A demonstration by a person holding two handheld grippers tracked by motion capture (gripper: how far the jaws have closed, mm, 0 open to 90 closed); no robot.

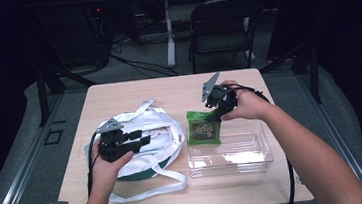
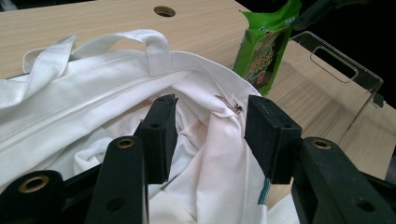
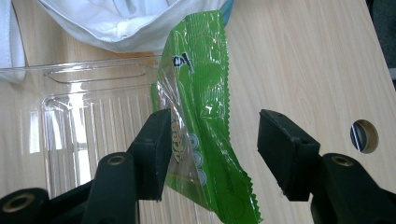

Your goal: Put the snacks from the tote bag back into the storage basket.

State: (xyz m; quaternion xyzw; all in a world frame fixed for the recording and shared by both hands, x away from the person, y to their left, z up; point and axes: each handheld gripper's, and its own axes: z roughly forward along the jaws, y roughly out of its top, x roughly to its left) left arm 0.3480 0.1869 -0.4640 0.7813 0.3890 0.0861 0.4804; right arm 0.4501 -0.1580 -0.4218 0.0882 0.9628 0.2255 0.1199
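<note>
A white tote bag point(image 1: 153, 122) with long straps lies on the left half of the wooden table point(image 1: 168, 90). My left gripper point(image 1: 141, 137) sits over its mouth; in the left gripper view point(image 2: 212, 135) the jaws stand half apart with a raised fold of the bag's fabric point(image 2: 210, 154) bunched between the pads. A green snack packet point(image 1: 203, 128) leans upright at the left end of a clear plastic tray point(image 1: 245, 165). My right gripper point(image 1: 215, 110) hovers at the packet's top. In the right gripper view point(image 3: 217, 126) the packet point(image 3: 201, 70) lies between wide jaws, beside one pad and clear of the other.
A dark folding chair point(image 1: 221, 22) stands beyond the far edge of the table. A round cable hole point(image 3: 364, 136) is cut into the tabletop near the packet. The bag's loose straps point(image 1: 147, 190) trail toward the near edge. Cables hang from both grippers.
</note>
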